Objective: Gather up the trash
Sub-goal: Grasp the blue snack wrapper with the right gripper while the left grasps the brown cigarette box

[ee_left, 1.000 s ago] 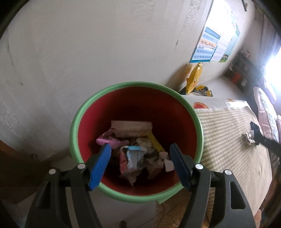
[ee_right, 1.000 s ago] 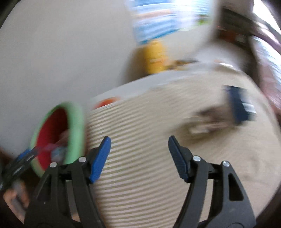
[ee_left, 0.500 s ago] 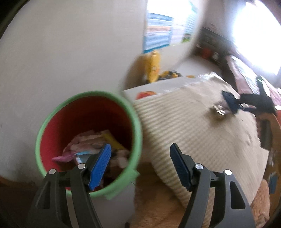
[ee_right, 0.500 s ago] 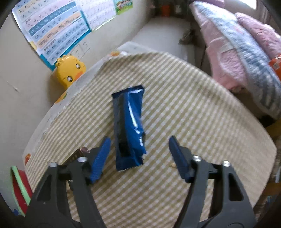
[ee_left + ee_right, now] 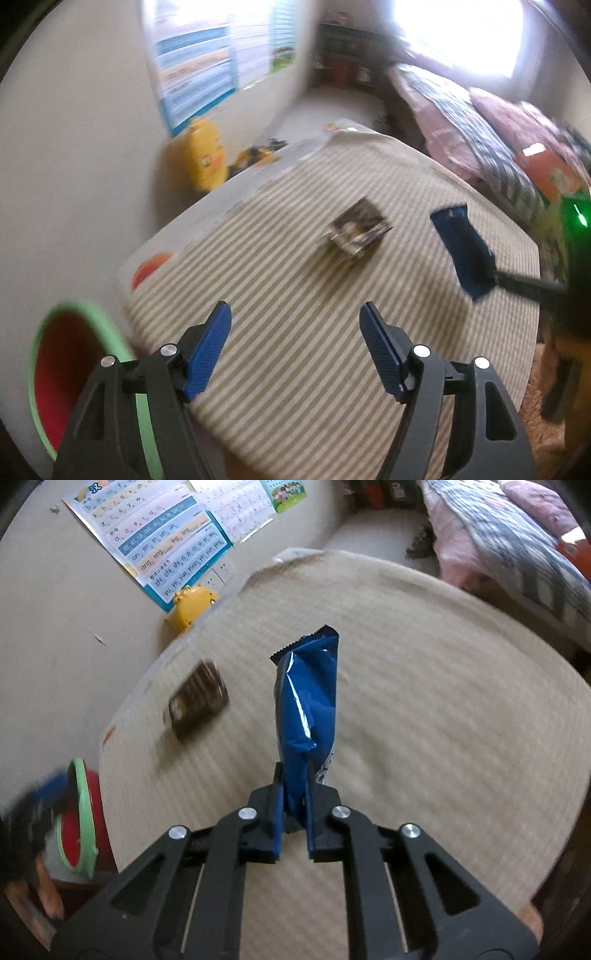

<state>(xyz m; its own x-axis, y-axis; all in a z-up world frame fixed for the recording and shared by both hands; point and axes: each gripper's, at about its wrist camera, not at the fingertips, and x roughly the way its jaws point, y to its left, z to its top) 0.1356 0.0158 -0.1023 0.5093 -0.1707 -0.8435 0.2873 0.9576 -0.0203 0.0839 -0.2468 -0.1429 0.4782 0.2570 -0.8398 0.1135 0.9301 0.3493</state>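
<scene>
While my right gripper [image 5: 294, 794] sits low in the centre of its own view, its jaws are pinched tight on the lower end of a blue wrapper [image 5: 308, 701], which stands up from the fingers toward the middle of the frame over the checked tablecloth [image 5: 443, 701]. To the left of that wrapper, a dark foil packet [image 5: 197, 698] lies flat on the cloth, blurred so I cannot read it. At the lower left edge of the right view I see the red bin [image 5: 79, 823] with its green rim, partly hidden behind a blurred dark and blue shape. In my left view the left gripper [image 5: 295, 347] is spread wide with nothing between its blue pads [image 5: 207, 354], low in the frame over the near part of the cloth. The same packet [image 5: 357, 230] sits right of centre there, and the blue wrapper [image 5: 463, 251] shows further right, gripped at its lower end by a dark finger coming in from the right edge. The bin [image 5: 64, 380] fills the lower left corner, beside the table edge. A yellow duck toy [image 5: 205, 155] stands against the wall in the upper left, under a wall chart [image 5: 199, 74].
</scene>
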